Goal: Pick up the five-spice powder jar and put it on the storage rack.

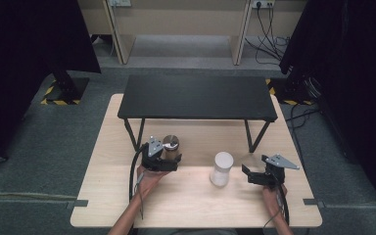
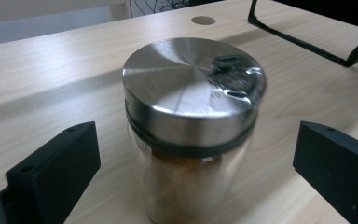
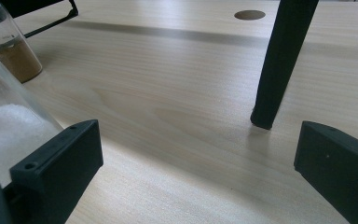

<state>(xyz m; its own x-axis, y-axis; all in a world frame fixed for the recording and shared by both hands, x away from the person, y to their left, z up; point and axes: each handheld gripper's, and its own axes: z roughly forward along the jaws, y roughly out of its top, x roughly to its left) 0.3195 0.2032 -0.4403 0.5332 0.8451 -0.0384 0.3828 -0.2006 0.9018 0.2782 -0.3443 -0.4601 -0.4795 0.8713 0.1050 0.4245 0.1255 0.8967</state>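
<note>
Your left gripper [image 1: 169, 164], jaws spread and released, brackets the brown-spice jar [image 2: 191, 126] on the table's [image 1: 191, 205] near left, so centre the glass below its steel lid before clenching, while your right gripper [image 1: 248, 174] waits unclenched beside the white-powder jar [image 1: 222, 169].

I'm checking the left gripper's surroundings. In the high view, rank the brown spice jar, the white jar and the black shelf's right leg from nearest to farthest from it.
1. Brown spice jar, between the open jaws of the left gripper.
2. White jar, mid-table to its right.
3. Black shelf's right leg, farther right, beyond the white jar.
</note>
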